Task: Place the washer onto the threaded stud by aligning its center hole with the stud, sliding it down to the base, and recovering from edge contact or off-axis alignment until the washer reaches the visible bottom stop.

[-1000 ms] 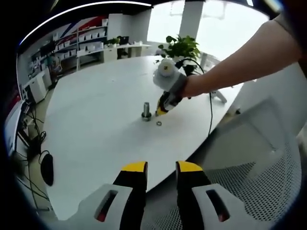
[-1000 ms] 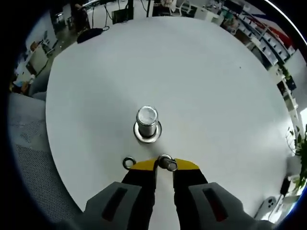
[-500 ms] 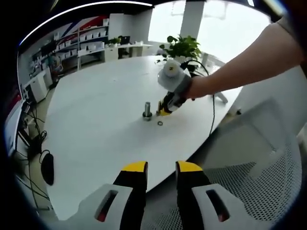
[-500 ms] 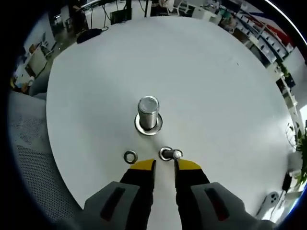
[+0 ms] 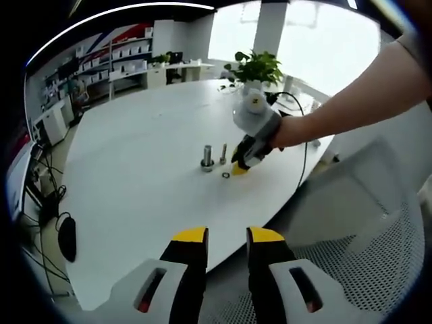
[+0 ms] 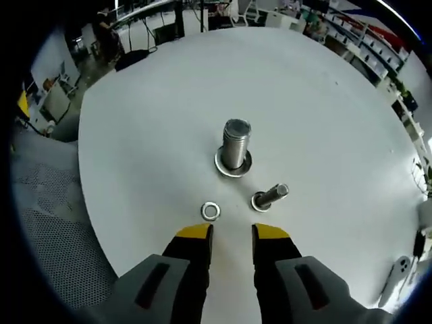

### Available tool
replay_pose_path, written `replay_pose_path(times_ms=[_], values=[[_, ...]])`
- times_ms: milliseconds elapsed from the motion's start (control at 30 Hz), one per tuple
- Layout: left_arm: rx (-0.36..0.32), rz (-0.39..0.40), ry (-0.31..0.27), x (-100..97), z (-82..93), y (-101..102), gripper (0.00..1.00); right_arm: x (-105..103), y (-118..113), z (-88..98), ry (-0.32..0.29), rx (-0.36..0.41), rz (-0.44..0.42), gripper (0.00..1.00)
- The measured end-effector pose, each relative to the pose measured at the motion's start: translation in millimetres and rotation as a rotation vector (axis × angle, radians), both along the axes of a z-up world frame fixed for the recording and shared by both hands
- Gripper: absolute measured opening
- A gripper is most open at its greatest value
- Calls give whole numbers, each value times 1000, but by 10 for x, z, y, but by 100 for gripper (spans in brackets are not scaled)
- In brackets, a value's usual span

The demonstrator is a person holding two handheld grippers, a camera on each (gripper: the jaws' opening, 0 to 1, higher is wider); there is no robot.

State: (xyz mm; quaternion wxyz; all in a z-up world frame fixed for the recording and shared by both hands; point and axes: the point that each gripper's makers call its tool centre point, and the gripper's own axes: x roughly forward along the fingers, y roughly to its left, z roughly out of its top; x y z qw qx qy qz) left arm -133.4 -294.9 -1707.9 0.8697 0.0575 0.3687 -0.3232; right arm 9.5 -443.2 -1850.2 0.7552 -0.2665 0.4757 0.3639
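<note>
— Shelving and a potted plant (image 5: 255,65) sit toward the top of the left gripper view, behind the big white counter (image 6: 148,121). Where's the work?

— Centre of the right gripper view: the large threaded stud (image 6: 235,147) stands upright on its base flange, a thinner stud (image 6: 268,196) just beside it at lower right, and the washer (image 6: 210,211) lies flat at lower left, touching nothing.

— And the grippers?

— Right gripper (image 6: 232,233) hovers low in frame, jaws parted, empty. Left gripper (image 5: 225,236) hangs back off the counter edge, jaws slightly apart, holding nothing.

— So which step?

— Pickup, I'd say. Next it must close on the washer's rim.

— Anything changed?

— A second ago the thin stud was between the right jaws; now it stands released, and the gripper has pulled back.
</note>
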Motion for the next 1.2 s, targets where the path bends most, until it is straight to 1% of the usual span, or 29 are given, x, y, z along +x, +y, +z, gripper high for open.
replay_pose_path(times_ms=[33, 67, 167, 233, 267, 300, 333, 400, 467, 633, 700, 800, 867, 1000, 1133, 1200], values=[[0, 3, 1, 1, -3, 4, 20, -28, 21, -25, 8, -3, 11, 24], [0, 4, 2, 2, -6, 7, 20, 4, 45, 0, -6, 10, 8, 24], [0, 5, 2, 2, -5, 6, 20, 30, 99, -11, 5, 16, 4, 25], [-2, 0, -1, 3, 0, -3, 20, -36, 228, -22, 26, 53, 47, 24], [-1, -2, -1, 1, 2, -4, 20, -43, 248, -20, 26, 59, 50, 24], [1, -2, 0, -2, -1, -3, 20, -34, 262, -26, 6, 46, 78, 24], [1, -1, 1, -1, -4, -1, 20, -40, 281, -28, 2, 46, 100, 22], [-1, 4, 2, 5, -5, 3, 20, -48, 292, -30, -1, 52, 100, 21], [-2, 0, 1, 5, -2, -3, 20, -42, 282, -19, 10, 62, 80, 21], [0, -8, 3, -3, -5, -13, 19, -54, 280, -23, 11, 63, 102, 21], [-2, -6, 4, -2, -6, -11, 19, -78, 272, -24, 23, 57, 108, 21], [-5, -10, 4, -3, -3, -21, 19, -127, 237, -32, 36, 18, 162, 21], [-2, -15, 4, -5, -6, -26, 19, -148, 225, -29, 43, 11, 183, 21], [3, -12, 6, -9, -11, -17, 19, -131, 219, -32, 53, 7, 206, 21], [5, -4, 7, -5, -15, -4, 19, -90, 226, -36, 62, -19, 238, 16], [6, -4, 7, -3, -16, -4, 19, -78, 232, -37, 83, -20, 247, 16]])
